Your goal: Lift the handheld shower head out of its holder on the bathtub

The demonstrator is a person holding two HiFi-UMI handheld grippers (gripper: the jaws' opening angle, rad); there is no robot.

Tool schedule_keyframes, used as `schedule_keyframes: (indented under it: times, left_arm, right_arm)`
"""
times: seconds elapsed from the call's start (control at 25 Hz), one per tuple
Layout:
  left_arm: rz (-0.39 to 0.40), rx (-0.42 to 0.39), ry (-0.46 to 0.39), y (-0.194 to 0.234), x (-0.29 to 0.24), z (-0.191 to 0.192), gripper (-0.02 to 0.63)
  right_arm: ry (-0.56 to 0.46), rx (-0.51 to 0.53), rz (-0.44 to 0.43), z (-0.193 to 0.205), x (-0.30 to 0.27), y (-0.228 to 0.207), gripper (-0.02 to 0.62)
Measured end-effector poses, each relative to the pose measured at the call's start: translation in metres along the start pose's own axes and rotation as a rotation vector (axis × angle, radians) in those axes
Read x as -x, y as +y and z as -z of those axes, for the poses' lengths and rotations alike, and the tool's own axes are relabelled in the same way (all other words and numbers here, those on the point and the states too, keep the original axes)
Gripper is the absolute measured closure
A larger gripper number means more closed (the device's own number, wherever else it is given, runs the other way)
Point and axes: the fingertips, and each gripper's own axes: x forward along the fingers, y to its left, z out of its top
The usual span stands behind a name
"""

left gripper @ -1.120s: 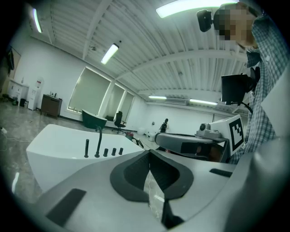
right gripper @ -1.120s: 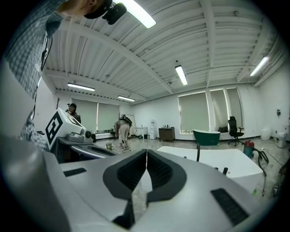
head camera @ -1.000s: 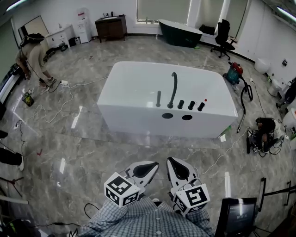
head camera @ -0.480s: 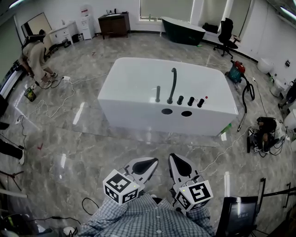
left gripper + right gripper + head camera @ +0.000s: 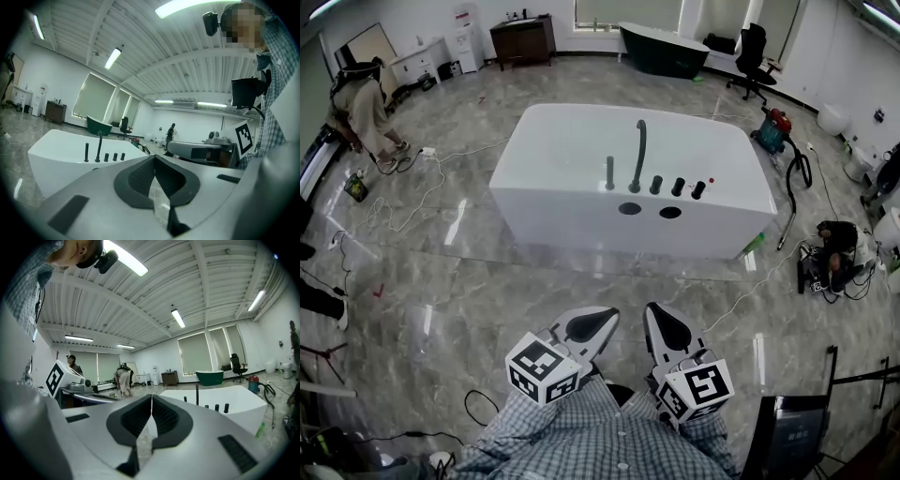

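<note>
A: Where's the shower head point(image 5: 609, 172)?

B: Upright in its holder on the bathtub point(image 5: 562, 220) rim, just beside the tall spout point(image 5: 637, 155), well ahead of me.

A: Why clenched?

B: Nothing to grasp yet, I'd say. My left hand-held gripper point(image 5: 592, 325) and right hand-held gripper point(image 5: 666, 325) are empty, jaws together, low by my waist.

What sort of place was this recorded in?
Probably a large test hall or showroom rather than a home bathroom. A white bathtub stands alone in the middle of the floor, a second dark green tub sits beyond it, and a vacuum cleaner and an office chair stand nearby.
</note>
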Motion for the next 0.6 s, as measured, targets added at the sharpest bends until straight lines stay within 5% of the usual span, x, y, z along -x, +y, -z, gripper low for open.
schedule_keyframes:
  times: [0.6]
  left_arm:
    - [-0.003,0.003,0.001,0.043,-0.017,-0.013,0.597]
  right_arm:
    - [-0.003,-0.022,0.008,-0.005,-0.045,-0.020,0.576]
